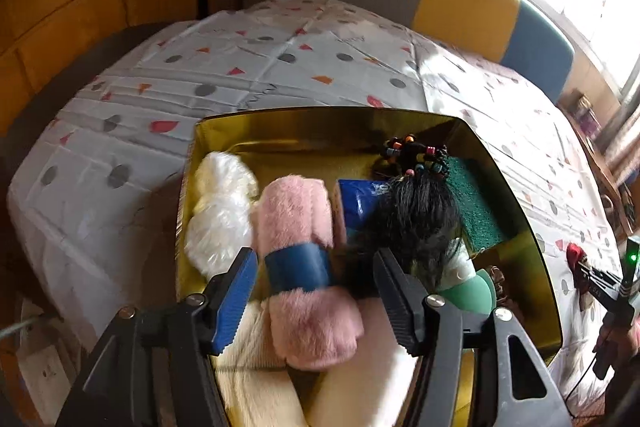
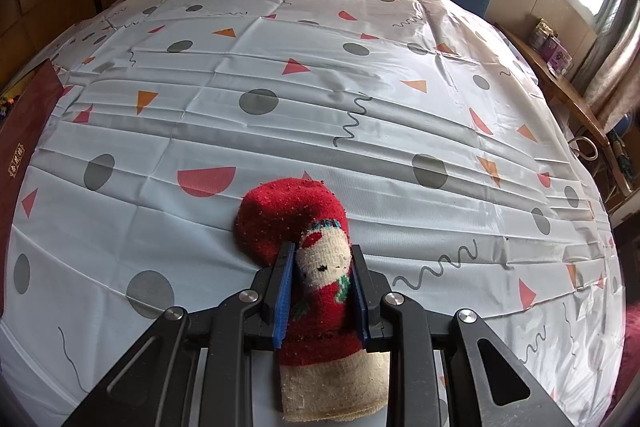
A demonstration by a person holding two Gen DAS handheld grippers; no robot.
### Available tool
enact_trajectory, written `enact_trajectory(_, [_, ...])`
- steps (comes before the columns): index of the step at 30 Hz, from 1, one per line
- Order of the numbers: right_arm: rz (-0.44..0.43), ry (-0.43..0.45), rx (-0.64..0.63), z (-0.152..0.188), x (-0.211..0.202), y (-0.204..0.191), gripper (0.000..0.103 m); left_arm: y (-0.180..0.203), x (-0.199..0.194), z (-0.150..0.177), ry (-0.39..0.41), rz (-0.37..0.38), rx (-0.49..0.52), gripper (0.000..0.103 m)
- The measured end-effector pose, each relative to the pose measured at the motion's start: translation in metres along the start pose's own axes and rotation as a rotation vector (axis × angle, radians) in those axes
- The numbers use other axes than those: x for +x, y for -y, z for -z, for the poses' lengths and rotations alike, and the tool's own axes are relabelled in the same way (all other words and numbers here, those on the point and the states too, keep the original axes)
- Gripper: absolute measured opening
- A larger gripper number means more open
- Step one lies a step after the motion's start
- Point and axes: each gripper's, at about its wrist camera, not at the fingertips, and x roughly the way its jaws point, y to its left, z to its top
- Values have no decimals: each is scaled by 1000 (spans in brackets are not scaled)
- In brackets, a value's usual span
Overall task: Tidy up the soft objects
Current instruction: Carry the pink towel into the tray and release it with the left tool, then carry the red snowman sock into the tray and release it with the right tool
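Left gripper [image 1: 316, 303] is seen parked over the gold box [image 1: 516, 195] with jaws wide apart; the pink furry roll [image 1: 304, 259] with its blue band [image 1: 299, 269] lies between the pads, but a gap is visible on both sides, so nothing is held there and the roll is judged to be already resting in the box. The roll's long axis runs roughly along the finger line, away from the camera. Box contents are packed: white fluffy bundle [image 1: 218, 211] to the left of the roll, blue packet [image 1: 360, 203], black hair piece [image 1: 420, 215] with beaded ties, and green scouring pad [image 1: 476, 207] to the right. The right gripper [image 2: 322, 283] is closed down narrow on the red sock [image 2: 316, 267], pads pressed on either side at the doll-face print, sock lying flat on the patterned tablecloth [image 2: 320, 87]. Sock's long axis is aligned with the fingers: red toe ahead of the jaws, cream cuff back under the gripper body. Key relation: the box lies to the left of the sock, its dark red outer wall just visible at the left edge of the right wrist view. The next move is judged to be a lift and leftward carry of the sock, with free space in the box only at the far gold floor.
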Motion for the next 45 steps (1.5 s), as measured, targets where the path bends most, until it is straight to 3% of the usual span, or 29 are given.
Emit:
enact_trajectory(6, [6, 0, -4, 0, 0, -1, 27, 5, -32, 25, 91, -95, -62, 61])
enact_trajectory(14, [-1, -4, -7, 1, -2, -2, 22, 24, -59, 53, 163, -130, -31, 61])
enact_trajectory(36, [11, -34, 8, 1, -4, -7, 18, 29, -73, 73, 171, -113, -2, 61])
enact_trajectory(39, [-11, -49, 31, 2, -7, -7, 17, 27, -73, 75, 171, -109, -4, 61])
enact_trajectory(45, [-150, -78, 119, 3, -18, -7, 16, 21, -73, 77, 164, -111, -6, 61])
